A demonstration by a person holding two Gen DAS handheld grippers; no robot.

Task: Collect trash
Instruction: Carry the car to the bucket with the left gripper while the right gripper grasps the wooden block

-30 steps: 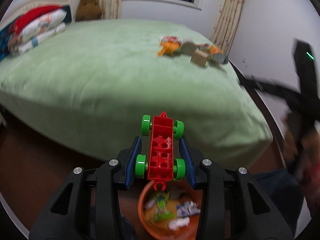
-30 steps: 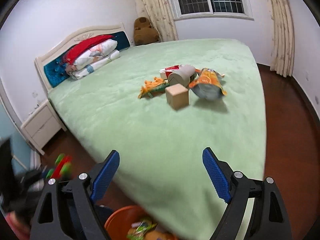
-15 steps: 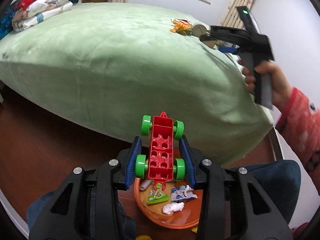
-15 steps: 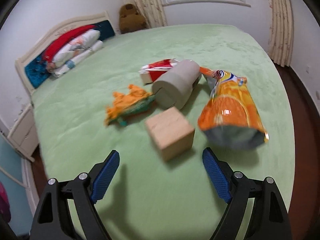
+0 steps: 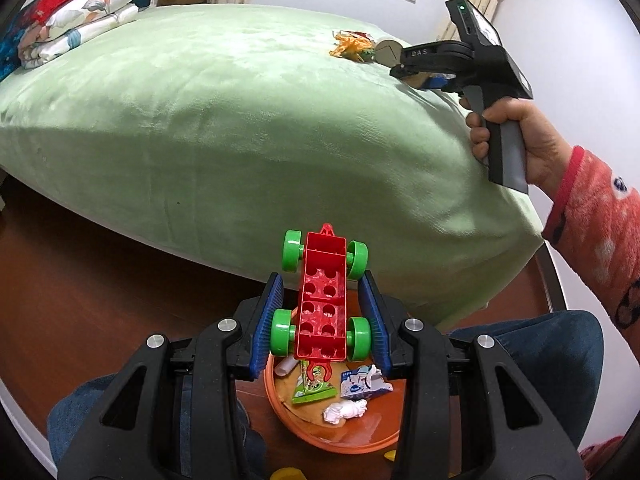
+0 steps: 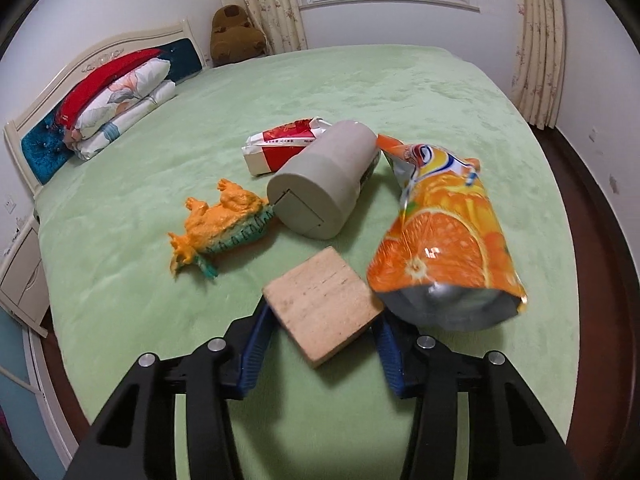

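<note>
My left gripper (image 5: 322,308) is shut on a red toy car with green wheels (image 5: 322,300), held above an orange bin (image 5: 332,428) holding wrappers and tissue. My right gripper (image 6: 322,332) has closed around a wooden block (image 6: 322,304) on the green bed (image 6: 360,92); its blue pads (image 6: 256,344) touch the block's sides. It also shows in the left wrist view (image 5: 452,60), held by a hand. Near the block lie an orange snack bag (image 6: 444,240), a grey cylinder (image 6: 324,184), a red-white wrapper (image 6: 284,144) and an orange toy animal (image 6: 220,220).
Pillows (image 6: 116,104) and a headboard (image 6: 36,136) sit at the bed's far left, a brown plush (image 6: 236,36) beyond. A nightstand (image 6: 20,276) stands left of the bed. My knees in jeans (image 5: 532,360) flank the bin on a dark wood floor (image 5: 80,280).
My right gripper moved forward over the bed to the wooden block and narrowed from wide open to closed around it. My left gripper kept the toy car over the bin.
</note>
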